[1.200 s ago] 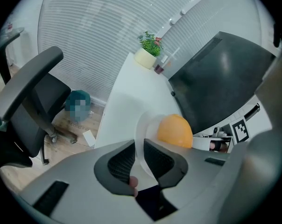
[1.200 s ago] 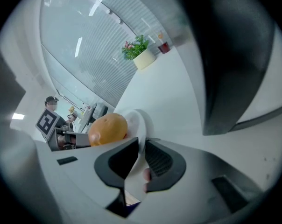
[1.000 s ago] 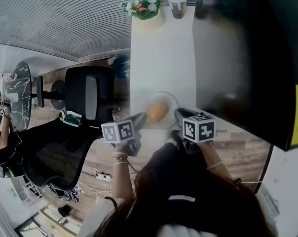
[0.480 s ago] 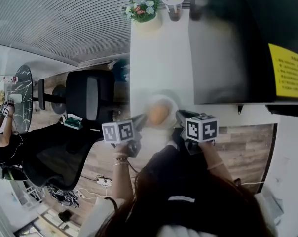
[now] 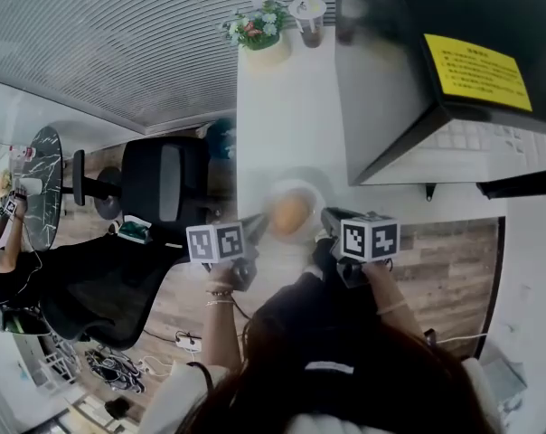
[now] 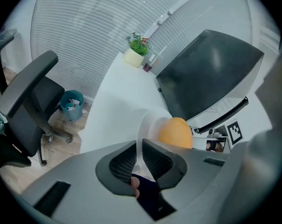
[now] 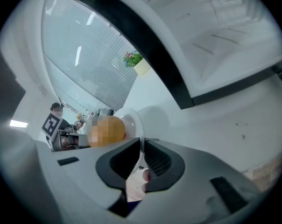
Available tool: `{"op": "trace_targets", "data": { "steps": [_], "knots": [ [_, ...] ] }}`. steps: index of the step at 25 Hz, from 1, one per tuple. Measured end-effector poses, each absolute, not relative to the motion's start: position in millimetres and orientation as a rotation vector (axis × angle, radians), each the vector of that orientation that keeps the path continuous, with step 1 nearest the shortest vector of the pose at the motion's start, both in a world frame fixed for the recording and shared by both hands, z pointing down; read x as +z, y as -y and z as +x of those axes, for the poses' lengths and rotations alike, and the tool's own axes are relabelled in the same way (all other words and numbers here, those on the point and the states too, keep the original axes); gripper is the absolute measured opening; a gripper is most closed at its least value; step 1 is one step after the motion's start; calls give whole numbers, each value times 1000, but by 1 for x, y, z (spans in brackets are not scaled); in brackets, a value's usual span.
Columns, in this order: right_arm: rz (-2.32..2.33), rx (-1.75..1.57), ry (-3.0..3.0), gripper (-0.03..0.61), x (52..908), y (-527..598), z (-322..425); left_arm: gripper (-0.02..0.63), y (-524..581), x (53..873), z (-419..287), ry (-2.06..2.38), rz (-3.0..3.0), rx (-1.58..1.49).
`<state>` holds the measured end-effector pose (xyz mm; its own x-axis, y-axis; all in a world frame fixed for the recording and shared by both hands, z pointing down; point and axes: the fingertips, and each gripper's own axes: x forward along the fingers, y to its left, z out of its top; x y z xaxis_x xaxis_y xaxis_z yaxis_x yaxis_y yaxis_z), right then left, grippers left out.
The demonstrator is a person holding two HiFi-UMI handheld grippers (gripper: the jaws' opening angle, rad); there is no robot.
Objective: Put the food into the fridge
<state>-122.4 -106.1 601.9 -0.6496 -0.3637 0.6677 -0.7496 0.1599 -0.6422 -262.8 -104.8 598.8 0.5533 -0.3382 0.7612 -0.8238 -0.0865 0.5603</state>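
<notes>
A: Okay, where's the food (image 5: 289,213)?
B: On the plate (image 5: 297,186), at the bench (image 5: 282,107) near edge, beside the open fridge (image 5: 409,80).
A: Jaws?
B: 2 grips. The left gripper (image 5: 258,222) jaws just closed further onto the rim; the right gripper (image 5: 330,217) is clamped on the opposite rim.
A: Handling?
B: Plate's stiff, likely breakable. Round food could roll, so keep it level.

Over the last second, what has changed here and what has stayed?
The left tongs have just been closing on the plate rim. A yellow sticker has come into the head view. Unchanged: the right tongs grip the plate, the food sits on it.
</notes>
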Motion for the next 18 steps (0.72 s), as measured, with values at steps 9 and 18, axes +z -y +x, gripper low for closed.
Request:
{"op": "trace_targets", "data": {
  "steps": [9, 18],
  "knots": [
    [1128, 1476, 2113, 28, 582, 74, -116, 43, 78, 581, -256, 961, 1726, 546],
    [1217, 1425, 2138, 28, 565, 33, -117, 41, 36, 569, -257, 910, 1771, 559]
  ]
}}
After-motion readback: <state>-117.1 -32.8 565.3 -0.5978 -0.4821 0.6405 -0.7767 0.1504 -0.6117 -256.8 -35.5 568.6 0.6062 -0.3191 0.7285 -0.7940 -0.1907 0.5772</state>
